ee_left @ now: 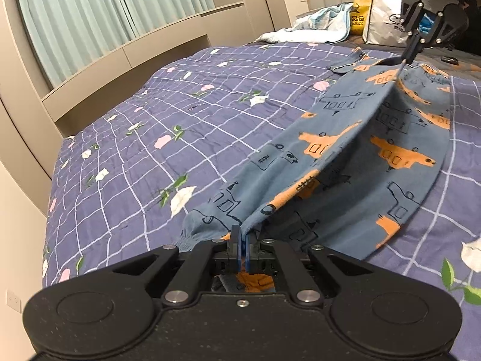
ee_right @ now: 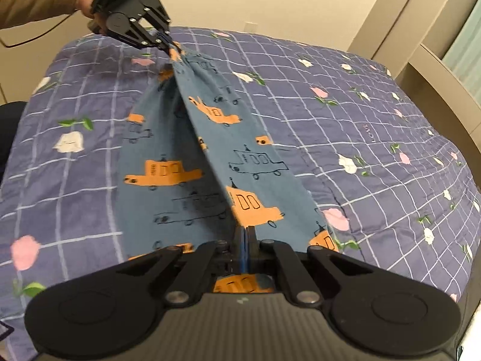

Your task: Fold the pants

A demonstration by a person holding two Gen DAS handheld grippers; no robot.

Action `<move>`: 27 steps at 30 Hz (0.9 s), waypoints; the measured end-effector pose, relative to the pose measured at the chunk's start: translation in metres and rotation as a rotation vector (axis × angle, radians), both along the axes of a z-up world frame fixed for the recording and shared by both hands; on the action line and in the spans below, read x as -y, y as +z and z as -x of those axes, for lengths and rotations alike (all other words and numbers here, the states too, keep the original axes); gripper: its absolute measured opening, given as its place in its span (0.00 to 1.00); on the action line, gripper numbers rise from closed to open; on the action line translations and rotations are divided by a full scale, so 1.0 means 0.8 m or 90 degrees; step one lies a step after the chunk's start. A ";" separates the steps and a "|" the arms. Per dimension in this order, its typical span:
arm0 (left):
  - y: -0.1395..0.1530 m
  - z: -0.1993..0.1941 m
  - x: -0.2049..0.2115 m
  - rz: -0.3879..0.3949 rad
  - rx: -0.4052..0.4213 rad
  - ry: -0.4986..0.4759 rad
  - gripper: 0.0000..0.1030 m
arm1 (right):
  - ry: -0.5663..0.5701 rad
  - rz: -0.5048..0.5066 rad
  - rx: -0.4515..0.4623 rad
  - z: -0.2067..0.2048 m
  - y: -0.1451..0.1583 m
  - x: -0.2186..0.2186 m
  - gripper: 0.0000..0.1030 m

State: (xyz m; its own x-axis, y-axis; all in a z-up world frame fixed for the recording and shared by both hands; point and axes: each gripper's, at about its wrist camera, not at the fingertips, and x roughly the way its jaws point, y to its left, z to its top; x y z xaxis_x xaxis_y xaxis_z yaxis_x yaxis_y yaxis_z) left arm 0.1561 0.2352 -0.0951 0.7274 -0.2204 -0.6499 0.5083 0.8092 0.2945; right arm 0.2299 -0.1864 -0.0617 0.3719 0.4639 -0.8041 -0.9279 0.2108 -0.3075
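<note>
Curtains (ee_left: 90, 15) hung at far left, beyond the quilt (ee_left: 150, 126). Left gripper (ee_left: 243, 240) pinched one end of the pants (ee_left: 345, 156), right gripper (ee_left: 404, 60) the other, tenting the fabric above the bed. Towel (ee_left: 315, 27) and bags (ee_left: 381, 12) lay behind.

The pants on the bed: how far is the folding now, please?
Early stage. Done: both claws are shut on the pants, the left claw at one end, the right claw at the other. In hand: one leg is lifted as a ridge above the leg lying flat on the quilt. Left: laying it over and folding crosswise.
</note>
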 end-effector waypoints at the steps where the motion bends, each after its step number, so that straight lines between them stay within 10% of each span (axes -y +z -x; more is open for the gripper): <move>1: -0.001 0.003 -0.001 0.001 -0.002 -0.001 0.01 | 0.005 -0.001 -0.005 0.008 0.000 0.001 0.00; 27: -0.027 0.028 -0.019 0.022 -0.049 -0.009 0.01 | -0.013 -0.025 -0.115 0.079 -0.060 0.002 0.00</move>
